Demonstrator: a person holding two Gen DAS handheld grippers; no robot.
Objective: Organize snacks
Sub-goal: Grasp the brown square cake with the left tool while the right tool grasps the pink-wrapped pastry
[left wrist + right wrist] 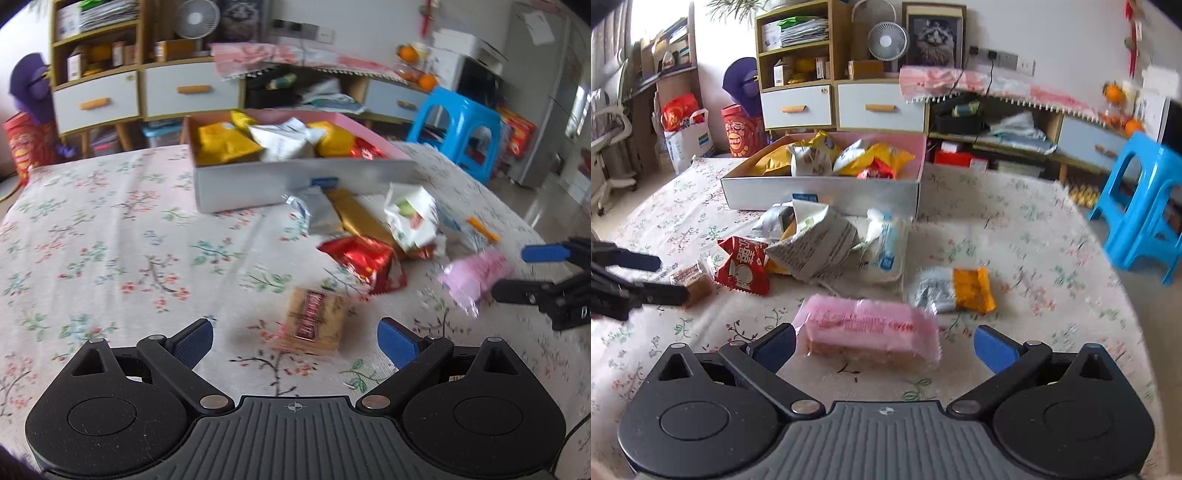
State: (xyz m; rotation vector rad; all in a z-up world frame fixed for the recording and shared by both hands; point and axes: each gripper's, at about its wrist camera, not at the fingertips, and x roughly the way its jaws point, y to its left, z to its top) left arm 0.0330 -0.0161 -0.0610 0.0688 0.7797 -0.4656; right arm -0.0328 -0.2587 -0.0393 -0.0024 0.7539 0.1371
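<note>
Straddling snacks with wide jaws, the left gripper (295, 341) frames a tan biscuit (313, 323) and the right gripper (884, 345) a pink pack (870, 330); close squarely mid-packet, then lift toward the box (823, 194) behind.

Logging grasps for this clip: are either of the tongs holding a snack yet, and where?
Nothing held. Left tongs open around the brown biscuit pack; right tongs open around the pink packet.

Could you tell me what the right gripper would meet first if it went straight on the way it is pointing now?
The right gripper, open, would most likely meet the pink snack packet first, since it lies on the tablecloth just ahead between the fingers. Depth is hard to judge through the fisheye.
</note>
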